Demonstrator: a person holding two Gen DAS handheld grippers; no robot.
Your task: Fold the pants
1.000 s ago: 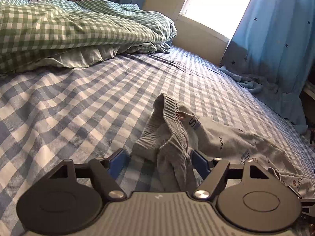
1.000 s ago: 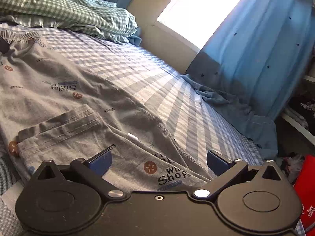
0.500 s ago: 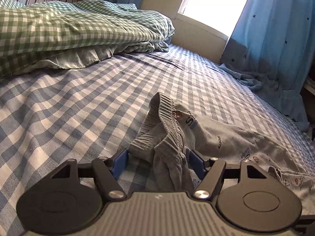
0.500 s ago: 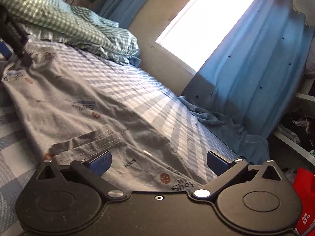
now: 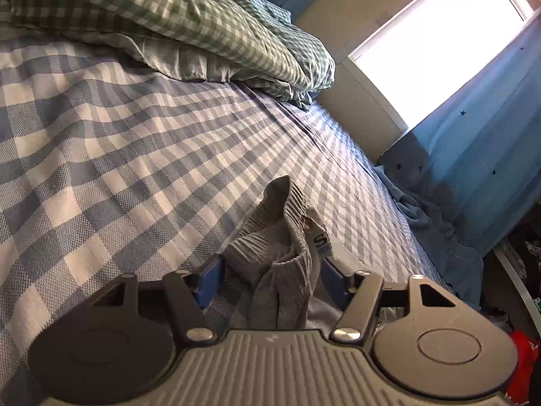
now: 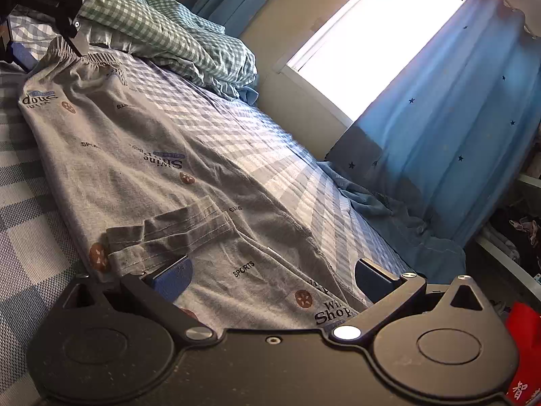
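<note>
Grey printed pants lie on the checked bedsheet; the left gripper, closing, straddles their bunched waistband without pinching it yet, while the right gripper gapes over the hem; a green gingham duvet lies beyond.

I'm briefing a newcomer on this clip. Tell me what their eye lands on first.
First the grey printed pants, spread along the blue checked bed, with the bunched waistband between the left gripper fingers, whose jaws have just been closing. Then the bright window and blue star curtain beyond the bed.
</note>
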